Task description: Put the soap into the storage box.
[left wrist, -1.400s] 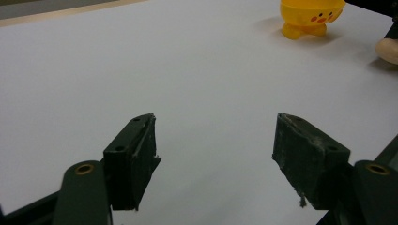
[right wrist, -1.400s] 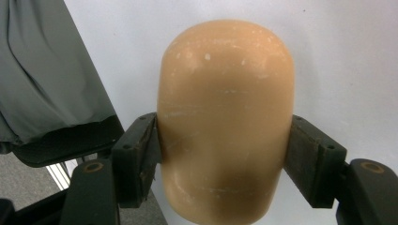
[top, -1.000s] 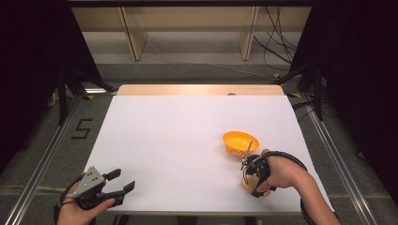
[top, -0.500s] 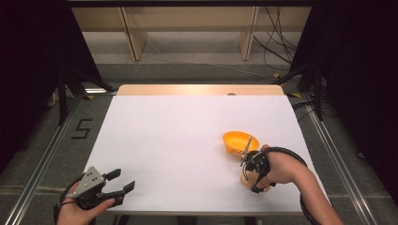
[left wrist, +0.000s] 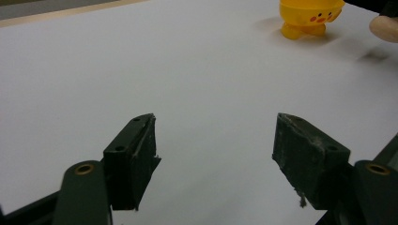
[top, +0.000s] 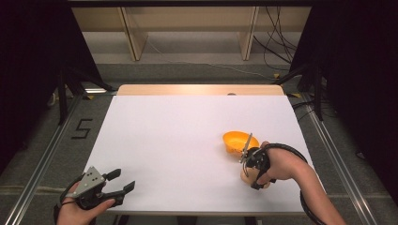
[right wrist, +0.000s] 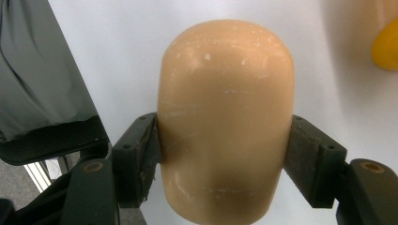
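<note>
White table (top: 187, 136): flat, pale top, wooden strip along its far edge. Orange bowl (top: 237, 141): stands on the right half of the table, open side up; in the left gripper view it shows as a yellow-orange piece with small red marks and stubby feet (left wrist: 307, 16), resting on the surface at the far right. Tan rounded object (right wrist: 225, 122): smooth, dome-topped, lightly scuffed; clamped between the two black jaws of the right gripper (right wrist: 225, 154), one pad pressed against each side. In the high view this right gripper (top: 256, 164) sits near the table's front right edge, just in front of the bowl and close to it, the tan object (top: 247, 174) partly visible under the hand. Right hand (top: 281, 164): wrapped around the gripper, cable looping over the wrist. Left gripper (top: 119, 183): held at the front left corner of the table, well apart from the bowl, jaws spread wide with nothing between them; grey three-cornered plate on top. Left gripper view: both pads (left wrist: 141, 150) hover over bare white surface.
</note>
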Available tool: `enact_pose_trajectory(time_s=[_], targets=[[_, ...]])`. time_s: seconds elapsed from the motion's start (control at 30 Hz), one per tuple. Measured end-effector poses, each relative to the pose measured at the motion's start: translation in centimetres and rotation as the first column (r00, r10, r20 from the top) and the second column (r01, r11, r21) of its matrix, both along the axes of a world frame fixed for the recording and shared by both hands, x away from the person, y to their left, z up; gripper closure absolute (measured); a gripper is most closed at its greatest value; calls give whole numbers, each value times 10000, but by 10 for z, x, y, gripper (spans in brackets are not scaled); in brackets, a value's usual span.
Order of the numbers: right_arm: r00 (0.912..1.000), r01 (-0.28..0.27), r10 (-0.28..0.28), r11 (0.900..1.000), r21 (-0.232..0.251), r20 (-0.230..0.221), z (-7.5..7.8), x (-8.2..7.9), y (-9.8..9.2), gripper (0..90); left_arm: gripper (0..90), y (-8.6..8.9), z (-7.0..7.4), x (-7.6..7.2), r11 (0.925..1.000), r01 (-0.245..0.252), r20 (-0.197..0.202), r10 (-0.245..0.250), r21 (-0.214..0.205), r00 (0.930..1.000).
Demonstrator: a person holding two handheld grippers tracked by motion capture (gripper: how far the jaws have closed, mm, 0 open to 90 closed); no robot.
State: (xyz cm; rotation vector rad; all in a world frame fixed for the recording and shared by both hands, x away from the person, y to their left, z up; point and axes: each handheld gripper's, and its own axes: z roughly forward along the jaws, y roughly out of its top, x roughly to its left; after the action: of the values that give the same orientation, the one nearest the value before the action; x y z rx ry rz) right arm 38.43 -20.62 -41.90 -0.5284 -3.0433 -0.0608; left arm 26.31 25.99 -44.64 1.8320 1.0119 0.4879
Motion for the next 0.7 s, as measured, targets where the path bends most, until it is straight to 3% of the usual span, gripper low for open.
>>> enact_pose_trajectory(time_s=[0.5, 0.7], targets=[[9996, -226, 225, 9997, 43, 169, 8, 7, 0, 339, 302, 0, 0, 0, 10000, 35, 29, -35, -30, 10000], [9997, 119, -117, 9999, -121, 204, 13, 7, 1, 339, 302, 0, 0, 0, 10000, 28, 18, -28, -45, 10000]])
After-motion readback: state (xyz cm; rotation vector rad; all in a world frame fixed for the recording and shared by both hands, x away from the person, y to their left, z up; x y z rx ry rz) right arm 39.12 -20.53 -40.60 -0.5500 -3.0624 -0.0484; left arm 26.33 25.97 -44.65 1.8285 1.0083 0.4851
